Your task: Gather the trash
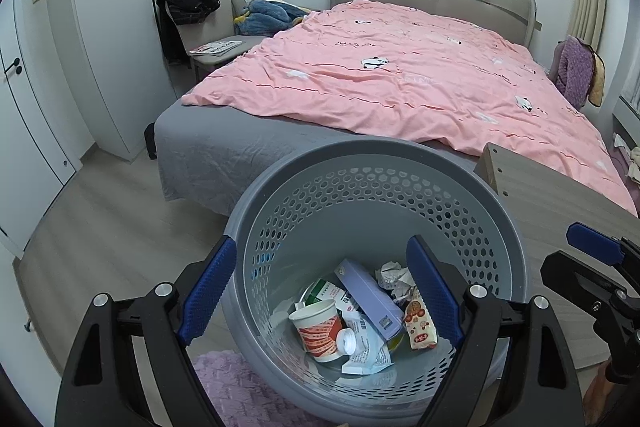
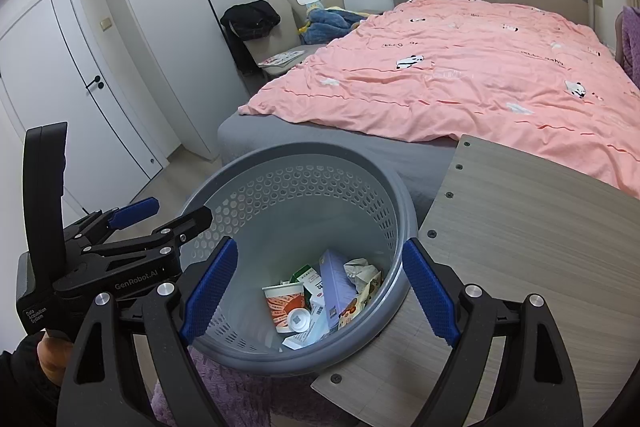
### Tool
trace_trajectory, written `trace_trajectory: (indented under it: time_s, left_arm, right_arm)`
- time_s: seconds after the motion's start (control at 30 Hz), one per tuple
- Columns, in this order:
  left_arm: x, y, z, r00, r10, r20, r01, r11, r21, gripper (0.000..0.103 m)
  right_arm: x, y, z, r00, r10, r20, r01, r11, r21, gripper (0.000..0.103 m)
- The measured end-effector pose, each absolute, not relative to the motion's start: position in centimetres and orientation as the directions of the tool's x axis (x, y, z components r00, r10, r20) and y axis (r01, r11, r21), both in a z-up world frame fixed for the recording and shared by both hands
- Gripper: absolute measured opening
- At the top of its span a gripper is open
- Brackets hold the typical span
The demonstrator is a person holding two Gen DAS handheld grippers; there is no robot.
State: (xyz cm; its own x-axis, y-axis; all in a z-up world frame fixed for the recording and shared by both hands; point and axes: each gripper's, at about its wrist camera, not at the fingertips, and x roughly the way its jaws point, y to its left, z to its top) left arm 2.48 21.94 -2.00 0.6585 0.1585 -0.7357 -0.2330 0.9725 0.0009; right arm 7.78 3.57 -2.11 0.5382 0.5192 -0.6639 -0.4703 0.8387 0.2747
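Both tools, left [image 1: 320,301] and right [image 2: 320,293], hang wide open and empty over the bin [image 1: 516,227]. It stands beside the tabletop [image 2: 540,227], so the trash [image 1: 360,315] likely drops straight in.

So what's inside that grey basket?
The grey basket holds a red-and-white paper cup, a lilac box, a snack wrapper, crumpled paper and cartons. Anything underneath is covered.

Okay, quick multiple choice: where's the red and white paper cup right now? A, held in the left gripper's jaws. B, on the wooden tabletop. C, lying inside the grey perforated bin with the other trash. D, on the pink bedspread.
C: the paper cup lies on its side at the bottom of the grey bin, among cartons and wrappers.
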Motion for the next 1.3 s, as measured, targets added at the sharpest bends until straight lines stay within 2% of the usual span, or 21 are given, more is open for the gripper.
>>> trace_trajectory:
  time_s: [1.3]
  left_arm:
    - [2.54,21.97,-2.09,0.65,0.163,-0.742,-0.224,0.974,0.017,0.083]
  right_arm:
    - [7.75,3.62,-2.09,0.538,0.52,-0.663,-0.47,0.839,0.275,0.083]
